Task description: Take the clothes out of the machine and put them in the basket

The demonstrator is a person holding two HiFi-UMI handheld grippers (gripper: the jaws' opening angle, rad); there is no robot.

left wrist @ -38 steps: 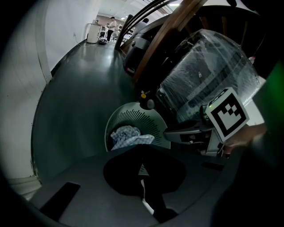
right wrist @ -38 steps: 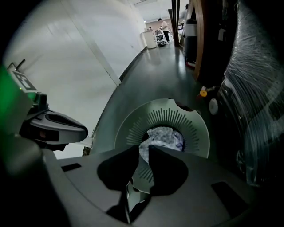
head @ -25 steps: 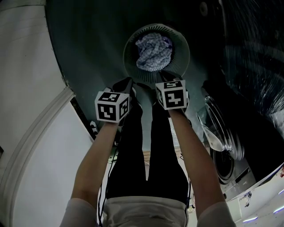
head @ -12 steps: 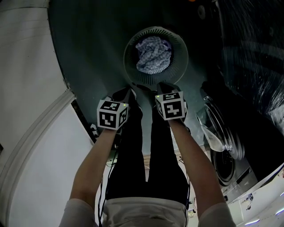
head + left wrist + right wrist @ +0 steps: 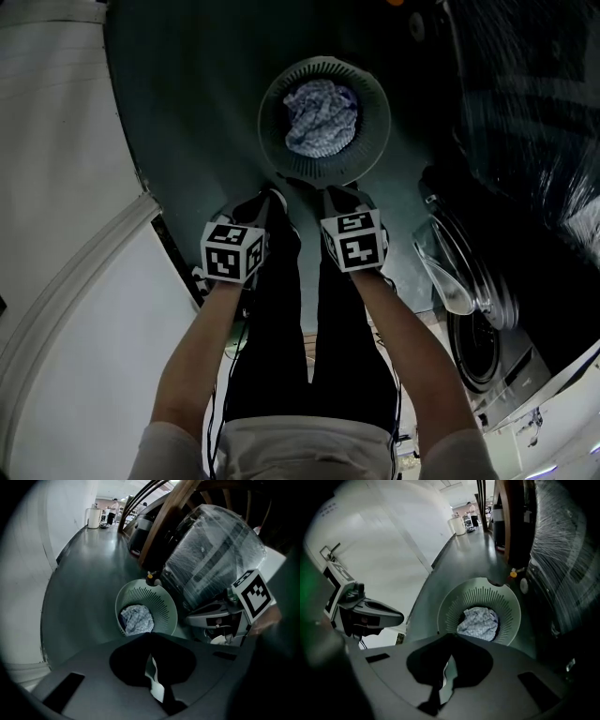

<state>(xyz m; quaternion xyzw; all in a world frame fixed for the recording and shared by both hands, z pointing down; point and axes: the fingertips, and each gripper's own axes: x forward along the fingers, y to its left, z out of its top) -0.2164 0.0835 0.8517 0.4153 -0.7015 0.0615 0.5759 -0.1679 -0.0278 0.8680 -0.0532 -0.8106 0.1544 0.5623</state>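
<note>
Just beyond both pairs of fingertips, on the dark floor (image 5: 187, 112), stands the round slatted basket (image 5: 373, 105). A crumpled pale checked cloth (image 5: 322, 117) lies at its bottom, ahead of and below the fingers, apart from them.

The left gripper (image 5: 150, 638) points steeply down toward the basket's near rim. Its two dark jaws meet at the tips, closed, with only a thin pale sliver of floor showing lower down between them. Nothing is held there.

The right gripper (image 5: 451, 639) hangs just beside the left one at about the same height and is aimed the same way. Its jaws are pressed together too, and they are empty. In its own view the basket and cloth sit right past the tips.

Off to the right of the right fingers is a front-loading machine (image 5: 476, 354), its glass door (image 5: 455, 279) swung open toward the person. Further beyond, on the same side, stands a bulky object wrapped in clear film (image 5: 215, 550). A white wall (image 5: 56, 187) runs along to the left of the left fingers.
</note>
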